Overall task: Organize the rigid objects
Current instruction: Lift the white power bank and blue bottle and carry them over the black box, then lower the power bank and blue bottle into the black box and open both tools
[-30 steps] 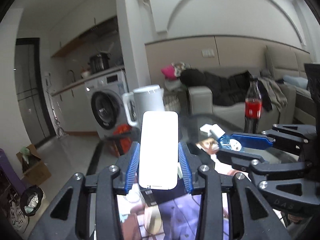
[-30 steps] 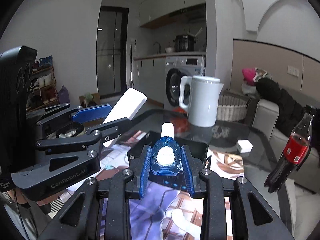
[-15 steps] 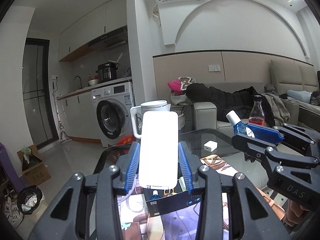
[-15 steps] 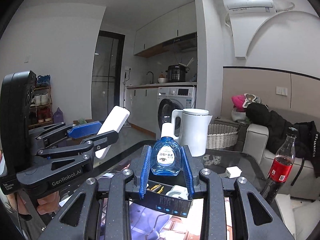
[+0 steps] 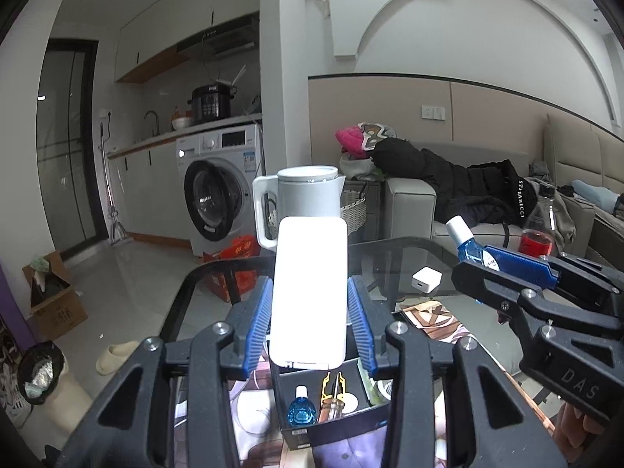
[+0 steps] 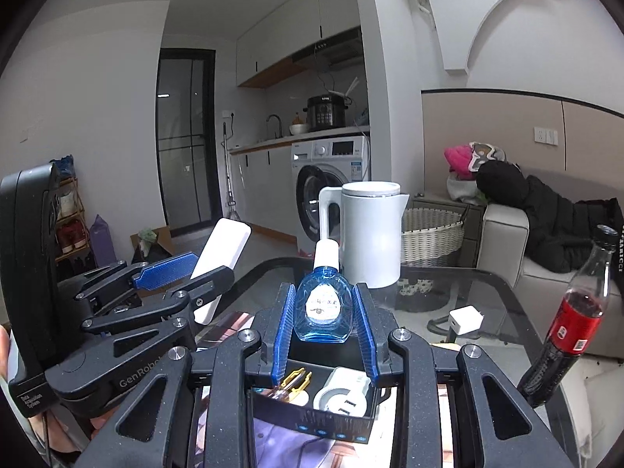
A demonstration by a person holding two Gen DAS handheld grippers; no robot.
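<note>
Both claws pinching: left claw (image 5: 308, 312) w/ white slab (image 5: 310, 292), right claw (image 6: 323, 327) w/ blue bottle (image 6: 323, 312); box (image 6: 312, 409) half hidden.

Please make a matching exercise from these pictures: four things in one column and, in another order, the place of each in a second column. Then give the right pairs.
Things:
1. flat white rectangular block
2. small clear blue bottle with white cap
3. small white cube charger
4. yellow-handled tool

Places:
A. inside the black open box
B. alone on the glass table
C. between the left gripper pads
D. between the right gripper pads

Pairs: 1-C, 2-D, 3-B, 4-A
</note>
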